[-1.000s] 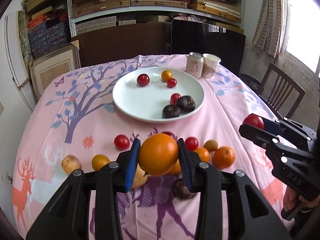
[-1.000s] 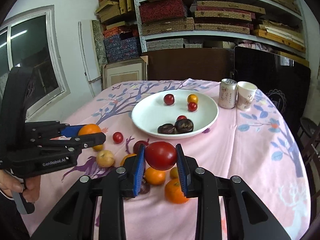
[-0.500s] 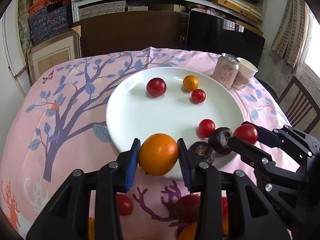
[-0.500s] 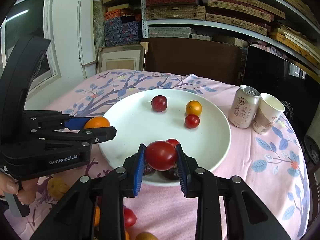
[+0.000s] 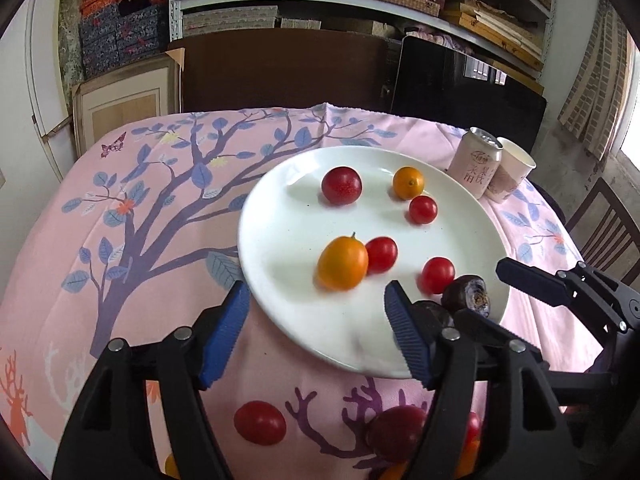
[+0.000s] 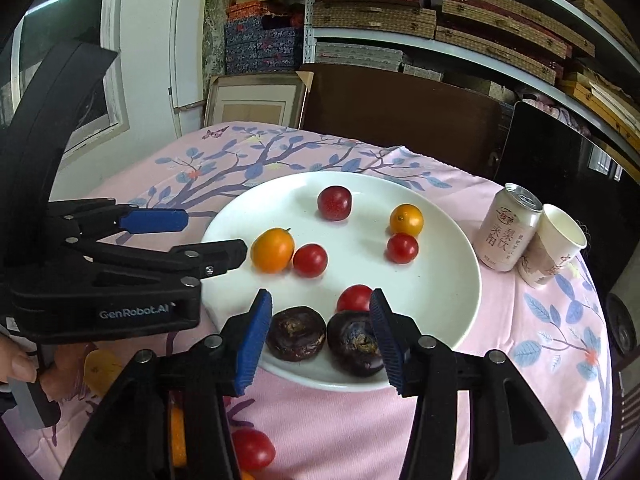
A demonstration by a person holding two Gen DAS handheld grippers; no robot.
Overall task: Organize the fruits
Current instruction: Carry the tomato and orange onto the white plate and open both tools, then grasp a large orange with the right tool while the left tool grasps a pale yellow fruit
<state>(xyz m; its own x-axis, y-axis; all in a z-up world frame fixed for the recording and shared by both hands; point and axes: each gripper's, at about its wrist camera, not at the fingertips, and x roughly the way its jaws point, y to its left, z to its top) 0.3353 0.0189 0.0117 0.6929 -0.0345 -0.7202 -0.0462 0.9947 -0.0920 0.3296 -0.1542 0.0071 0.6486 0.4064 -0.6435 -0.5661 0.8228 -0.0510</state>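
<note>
Now both claws, left claw and right claw, have just opened empty over the plate

The white plate held 4 red tomatoes, 1 large orange, 1 small orange and 2 dark fruits. Beside it stood 1 can and 1 paper cup.

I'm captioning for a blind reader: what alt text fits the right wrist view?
Open right tongs hover over a white plate of red, orange and dark fruit. The left tongs, also open, reach in beside an orange fruit.
</note>
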